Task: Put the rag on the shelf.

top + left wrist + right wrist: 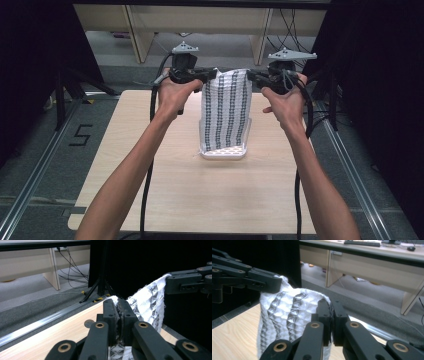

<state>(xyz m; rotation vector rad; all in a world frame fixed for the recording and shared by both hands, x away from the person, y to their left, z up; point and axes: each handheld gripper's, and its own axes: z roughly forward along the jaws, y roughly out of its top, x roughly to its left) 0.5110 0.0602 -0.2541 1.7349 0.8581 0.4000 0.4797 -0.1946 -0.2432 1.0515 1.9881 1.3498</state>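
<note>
A white waffle-weave cloth with dark stripes (227, 112) hangs lifted over the middle of the wooden table (150, 190), its lower folded edge resting on the tabletop. My left gripper (214, 75) is shut on the cloth's top left corner, and my right gripper (250, 75) is shut on its top right corner. In the left gripper view the jaws pinch the cloth (147, 302), with the right gripper (186, 281) holding the far corner. In the right gripper view the cloth (287, 312) droops left of my closed jaws, and the left gripper (262, 282) grips it beyond.
The person's forearms (130, 170) reach in from the bottom. Metal rails (35, 170) run along the floor on both sides of the table. Wooden desks (200, 25) and cables stand behind. A black tripod stand (100, 282) sits past the table's far edge.
</note>
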